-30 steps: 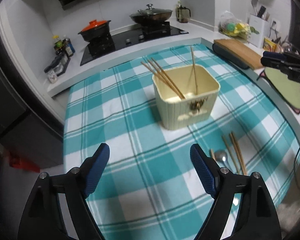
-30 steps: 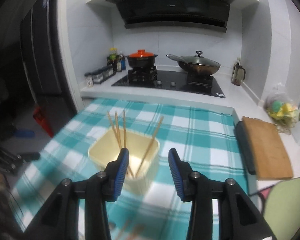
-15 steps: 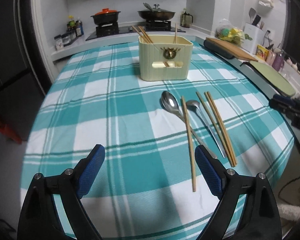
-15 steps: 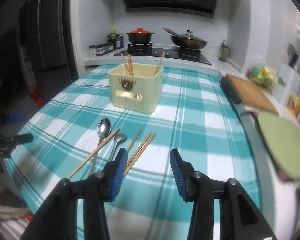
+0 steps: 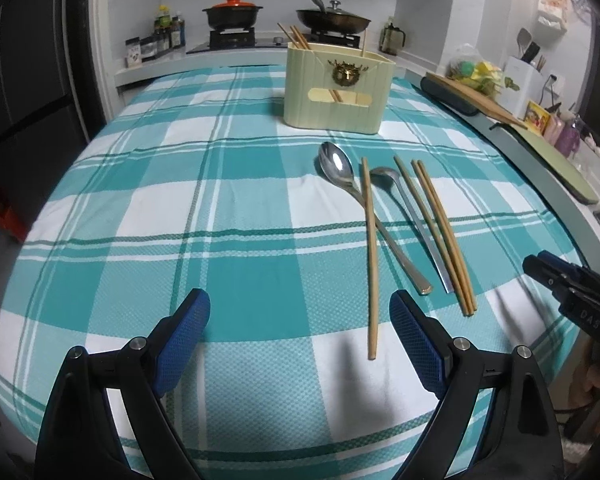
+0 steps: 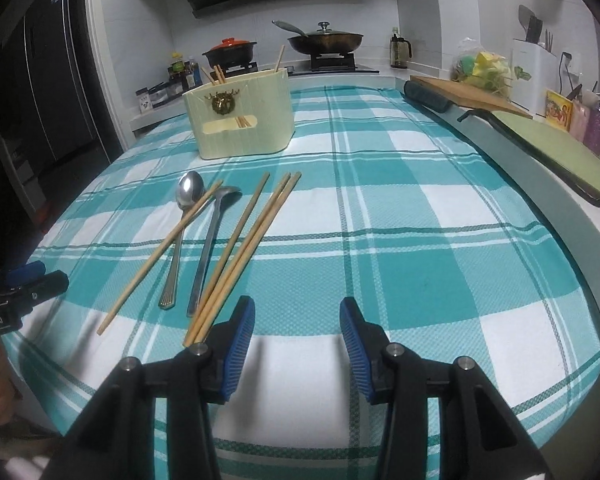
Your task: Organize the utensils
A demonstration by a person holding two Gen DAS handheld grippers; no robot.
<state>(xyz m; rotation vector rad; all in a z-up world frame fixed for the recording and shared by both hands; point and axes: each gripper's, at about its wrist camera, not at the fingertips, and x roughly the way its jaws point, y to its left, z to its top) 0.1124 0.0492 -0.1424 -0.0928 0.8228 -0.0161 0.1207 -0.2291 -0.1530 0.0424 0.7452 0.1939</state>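
A cream utensil holder (image 5: pixel 338 90) (image 6: pixel 242 114) stands on the checked tablecloth at the far side, with several chopsticks in it. In front of it lie two metal spoons (image 5: pixel 336 168) (image 6: pixel 190 194) and several wooden chopsticks (image 5: pixel 442 232) (image 6: pixel 244 244); one single chopstick (image 5: pixel 371 256) crosses the big spoon's handle. My left gripper (image 5: pixel 300 336) is open and empty, low over the near table edge, left of the utensils. My right gripper (image 6: pixel 298 340) is open and empty, its left finger close to the chopsticks' near ends. The right gripper also shows at the right edge of the left wrist view (image 5: pixel 568 284).
The teal checked tablecloth (image 5: pixel 220 200) covers the table. Behind is a stove with an orange-lidded pot (image 5: pixel 232 14) and a wok (image 5: pixel 332 18). A wooden cutting board (image 6: pixel 468 94) and a green mat (image 6: pixel 572 156) lie on the right counter.
Both grippers have pulled back from above the holder and dropped low to the near table edge. The loose spoons and chopsticks now lie just ahead of them.
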